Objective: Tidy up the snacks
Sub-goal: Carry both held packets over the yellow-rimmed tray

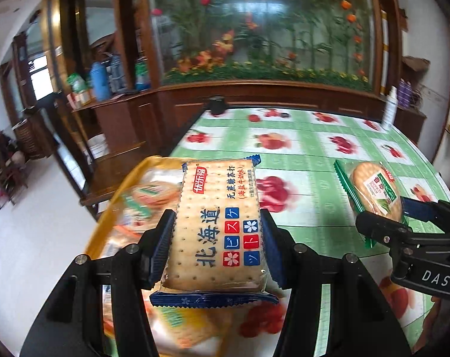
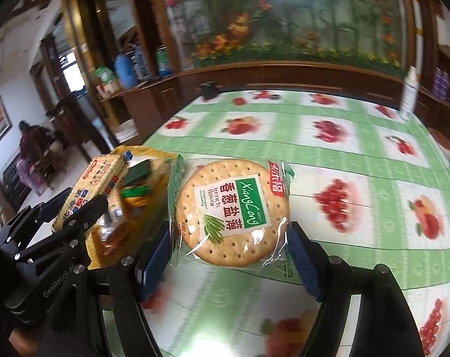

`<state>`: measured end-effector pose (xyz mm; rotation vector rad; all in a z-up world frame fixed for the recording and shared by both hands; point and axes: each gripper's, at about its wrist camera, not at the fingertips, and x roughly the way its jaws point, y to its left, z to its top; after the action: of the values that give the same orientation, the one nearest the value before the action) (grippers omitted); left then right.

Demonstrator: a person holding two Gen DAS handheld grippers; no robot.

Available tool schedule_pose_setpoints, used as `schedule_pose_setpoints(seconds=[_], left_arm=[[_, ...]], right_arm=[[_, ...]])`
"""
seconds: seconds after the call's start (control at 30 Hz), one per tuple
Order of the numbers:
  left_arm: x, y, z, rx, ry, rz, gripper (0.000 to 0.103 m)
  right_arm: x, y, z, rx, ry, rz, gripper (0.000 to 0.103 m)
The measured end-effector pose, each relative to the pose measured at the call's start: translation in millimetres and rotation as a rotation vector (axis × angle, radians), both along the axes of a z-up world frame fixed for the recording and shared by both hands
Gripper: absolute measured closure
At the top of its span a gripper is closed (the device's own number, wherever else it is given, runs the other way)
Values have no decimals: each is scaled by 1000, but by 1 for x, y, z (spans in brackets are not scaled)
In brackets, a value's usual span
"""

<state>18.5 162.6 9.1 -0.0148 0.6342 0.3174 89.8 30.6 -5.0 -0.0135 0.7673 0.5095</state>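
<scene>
Above the near left corner of the table, between the ribbed blue pads of my left gripper (image 1: 218, 245), sat a flat rectangular soda cracker packet (image 1: 217, 229), its clear glossy film showing pale, pin-holed crackers and ending in a crimped, saw-toothed blue seam; the pads pressed on its two long sides, so the jaws were clamped on it. To its right my right gripper (image 2: 229, 251) was clamped the same way on a round cracker packet (image 2: 233, 212), a disc-shaped golden biscuit dotted with holes, sealed in crinkly transparent wrap with green zigzag edges and a green label. Both packets were held clear of the table surface. Under and beside the rectangular packet lay a yellow snack box (image 1: 126, 205), blurred, with more wrapped packets inside it; I could not tell them apart. Beneath everything spread the tablecloth (image 1: 308, 145), smooth and shiny, in green checks with white squares printed with red fruit. At the table's far edge stood a small black object (image 1: 217, 104) and a white bottle (image 1: 390, 110), well apart, before the dark polished wood cabinet (image 1: 254, 95).
</scene>
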Motion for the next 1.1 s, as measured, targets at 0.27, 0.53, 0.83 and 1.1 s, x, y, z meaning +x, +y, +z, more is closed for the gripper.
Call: schedule_pose_setpoints(seconds=[0.27,0.53,0.83,1.1], left_arm=[[-15,44,-4,-29,-12,87,49],[-22,68,-11,-54,-15,131,49],[-28,84,-16,-70,-20,168,49],[-32,91,-16,-71,-24,185,49]], right_arm=[[-9,52,4,-20,-16,88,27],[-9,84,5,-42,-25,135,27],[-6,117,1,-53,-27,200,27],[6,138,1,-57,-32,233,27]])
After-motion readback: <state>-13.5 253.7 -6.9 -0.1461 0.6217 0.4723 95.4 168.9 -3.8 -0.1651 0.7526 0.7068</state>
